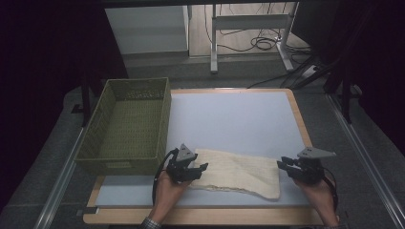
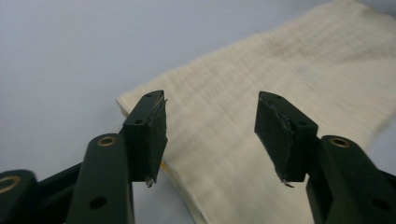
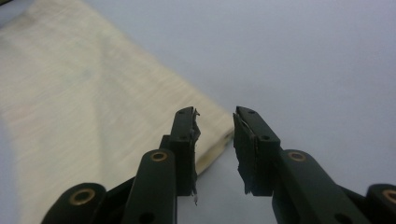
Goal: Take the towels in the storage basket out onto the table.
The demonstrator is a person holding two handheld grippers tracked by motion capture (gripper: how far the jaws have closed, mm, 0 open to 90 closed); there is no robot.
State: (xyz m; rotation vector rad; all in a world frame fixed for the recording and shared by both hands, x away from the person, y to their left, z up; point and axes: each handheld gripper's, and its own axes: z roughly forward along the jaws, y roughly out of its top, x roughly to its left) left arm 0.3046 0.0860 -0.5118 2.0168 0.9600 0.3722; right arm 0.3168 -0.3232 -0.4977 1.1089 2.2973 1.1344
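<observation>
Closing in on the folded cream cloth (image 1: 237, 172) from both ends is the step I judge myself to be at: nothing is gripped yet. The cloth lies flat on the pale worktop (image 1: 239, 119), toward the near edge, with the green woven basket (image 1: 126, 125) standing empty just to its left.

My left gripper (image 1: 198, 171) sits over the cloth's left end. In the left gripper view its jaws are spread wide, with the cloth's corner (image 2: 140, 100) lying between and beneath them. My right gripper (image 1: 285, 163) hovers just off the right end; in the right gripper view its jaws stand apart but with a narrower gap, and the cloth's corner (image 3: 219, 126) lies just beyond the tips. Whether either tip already touches the fabric I can't quite tell, since the cloth is blurred in both close views.

Next I'd want each gripper lowered so one jaw slips under the folded edge, then closed on all layers at once. Catching only the top layer would let the fold fall open when I lift toward the basket.
</observation>
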